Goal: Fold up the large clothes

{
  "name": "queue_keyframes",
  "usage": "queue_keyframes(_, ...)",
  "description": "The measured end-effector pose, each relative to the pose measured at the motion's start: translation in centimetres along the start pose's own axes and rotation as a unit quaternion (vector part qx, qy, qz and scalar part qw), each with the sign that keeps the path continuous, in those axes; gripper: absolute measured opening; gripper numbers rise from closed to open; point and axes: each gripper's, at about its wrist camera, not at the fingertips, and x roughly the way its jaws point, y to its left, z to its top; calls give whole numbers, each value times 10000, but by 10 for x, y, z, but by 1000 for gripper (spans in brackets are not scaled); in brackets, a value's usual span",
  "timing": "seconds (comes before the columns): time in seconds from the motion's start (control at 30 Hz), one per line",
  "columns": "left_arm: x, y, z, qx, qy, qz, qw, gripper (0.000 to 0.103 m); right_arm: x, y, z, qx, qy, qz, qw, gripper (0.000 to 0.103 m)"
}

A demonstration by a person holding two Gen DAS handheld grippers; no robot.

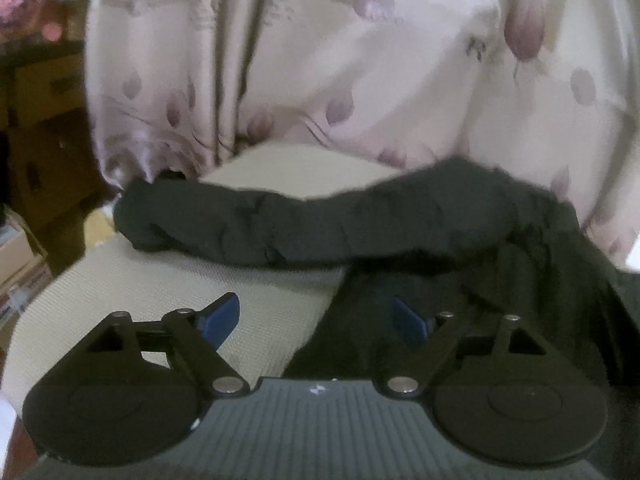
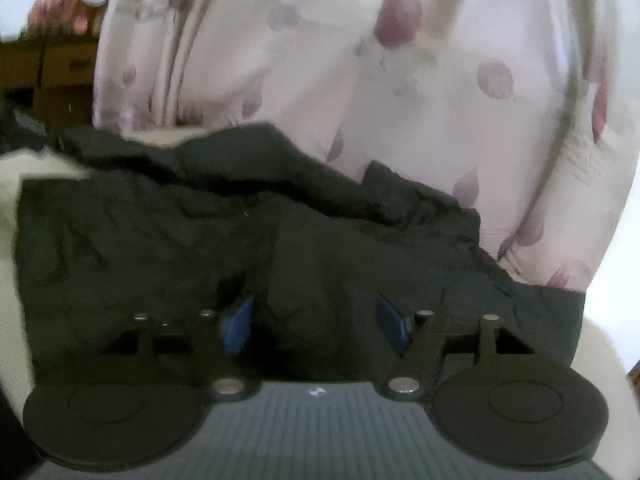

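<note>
The black garment (image 1: 400,216) lies crumpled on the pale woven mat (image 1: 160,276), just in front of the flowered curtain (image 1: 320,60). In your left view one long part, perhaps a sleeve or a leg, stretches leftward along the curtain's foot, while the bulk is heaped to the right.

Your left gripper (image 1: 318,320) hovers with its jaws spread and nothing between them; its left pad is over bare mat, its right pad over the cloth edge. Your right gripper (image 2: 316,324) is low over the bulk (image 2: 240,220), jaws spread with a ridge of fabric rising between the blue pads; I judge they are not pinching it, though blur makes that uncertain.

Expect soft, light, limp cloth that sags and bunches. Take a hem or corner, not a mid-panel wrinkle, or you will likely lift several layers.

The dark folds swallow seams and edges, so the garment's type is unclear, and its right end is cut off.
</note>
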Motion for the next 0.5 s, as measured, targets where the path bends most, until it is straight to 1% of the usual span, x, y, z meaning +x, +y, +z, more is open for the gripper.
queue_keyframes(0.03, 3, 0, -2, 42, 65, 12, 10000, 77, -7, -2, -2, 118, -63, 35, 9999, 70)
queue_keyframes(0.07, 5, 0, -3, 69, 126, -5, 9999, 76, -15, -5, -5, 229, -104, -7, 9997, 74)
queue_keyframes(0.1, 7, 0, -5, 104, 189, -97, 9997, 74, -24, -7, -9, 317, -133, -44, 9994, 80)
queue_keyframes(0.17, 12, 0, -7, 93, 390, -198, 9990, 64, -39, -15, -18, 412, -143, -88, 9990, 81)
queue_keyframes(0.23, 23, 3, -10, -64, 797, -377, 9961, 40, -56, -25, -29, 452, -68, -372, 9983, 81)
queue_keyframes(0.27, 26, 4, -13, -171, 947, -479, 9942, 37, -63, -32, -34, 507, -27, -497, 9975, 81)
queue_keyframes(0.33, 24, 3, -15, -210, 911, -497, 9944, 26, -76, -48, -45, 751, 107, -682, 9948, 85)
queue_keyframes(0.4, 17, -3, -19, -119, 894, -496, 9947, 18, -86, -66, -56, 1068, 248, -869, 9902, 87)
queue_keyframes(0.43, 13, -6, -21, -90, 903, -475, 9947, 15, -90, -74, -61, 1229, 324, -946, 9874, 87)
queue_keyframes(0.5, 0, -16, -27, 24, 945, -456, 9945, 13, -96, -86, -69, 1515, 428, -1075, 9817, 87)
